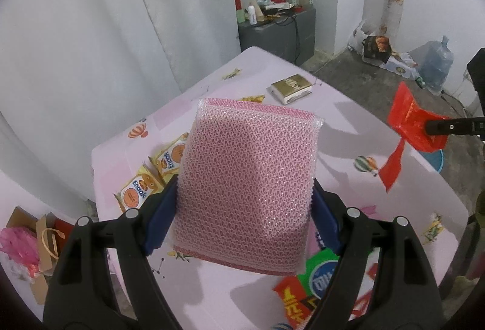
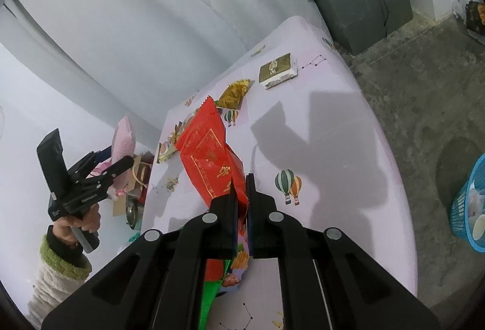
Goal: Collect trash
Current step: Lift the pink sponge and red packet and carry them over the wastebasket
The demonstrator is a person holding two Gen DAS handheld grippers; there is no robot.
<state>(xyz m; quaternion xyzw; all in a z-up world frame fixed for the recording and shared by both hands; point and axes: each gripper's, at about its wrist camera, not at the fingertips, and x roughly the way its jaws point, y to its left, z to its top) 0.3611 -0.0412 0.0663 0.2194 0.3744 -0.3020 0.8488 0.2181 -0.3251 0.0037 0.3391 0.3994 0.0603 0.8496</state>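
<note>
Pink cloth covers the table (image 1: 348, 129), the largest thing here and the landmark for all else. Above its near half the left gripper (image 1: 245, 208) holds a pink mesh-wrapped pad (image 1: 248, 178), its blue pads spread wide and pressing on the pad's two side edges; the pad looks light, soft and springy, so a grip low across its width, as now, should hold without crushing it. Over the table's right side the right gripper (image 2: 241, 208) has its jaws pressed almost together on the lower end of a red wrapper (image 2: 212, 157), thin, crinkly foil that weighs nothing and flaps, likely to slip unless pinched on a fold. Both grippers point down at a slant toward the table, raised clear of it. Beyond the table's right edge, on the floor, stands a blue basket (image 2: 463, 205), probably the bin. Smaller litter lies on the table: yellow snack packets (image 1: 145, 184) at its left edge, a gold box (image 1: 291, 87) near the far corner.
</note>
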